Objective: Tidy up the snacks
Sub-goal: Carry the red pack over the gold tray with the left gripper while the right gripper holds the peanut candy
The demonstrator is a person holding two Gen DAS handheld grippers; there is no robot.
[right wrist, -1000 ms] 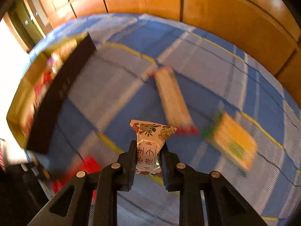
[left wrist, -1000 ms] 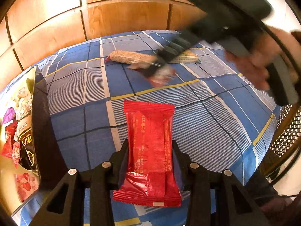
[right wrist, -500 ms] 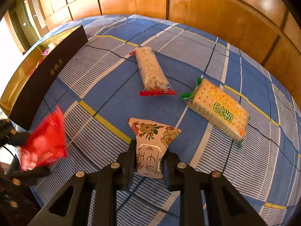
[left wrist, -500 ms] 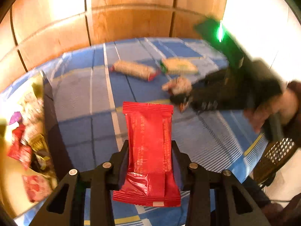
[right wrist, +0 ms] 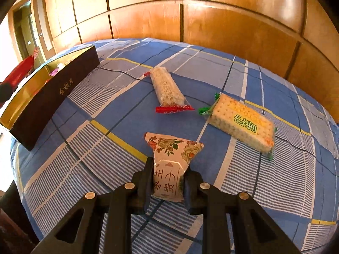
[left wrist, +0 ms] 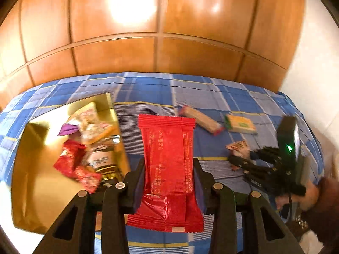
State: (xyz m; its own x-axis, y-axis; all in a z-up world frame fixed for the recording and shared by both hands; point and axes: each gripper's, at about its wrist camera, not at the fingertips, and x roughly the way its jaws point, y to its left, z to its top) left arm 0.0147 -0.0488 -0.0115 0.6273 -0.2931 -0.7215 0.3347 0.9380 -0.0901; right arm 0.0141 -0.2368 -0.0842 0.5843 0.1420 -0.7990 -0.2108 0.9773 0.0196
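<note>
Red packet (left wrist: 168,169) in left tool (left wrist: 168,185) | floral packet (right wrist: 169,169) in right tool (right wrist: 168,185)

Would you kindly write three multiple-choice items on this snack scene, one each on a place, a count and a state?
1. Where is the box in the right wrist view?
A) left of the loose snacks
B) right of them
C) on top of them

2. How many snacks lie loose on the cloth?
A) none
B) two
C) five

3. The left gripper is:
A) open and empty
B) shut on the red packet
C) out of view

Key: 1 A, box at left edge. 2 B, rice bar and cracker pack. 3 B, fingers clamp the packet.
</note>
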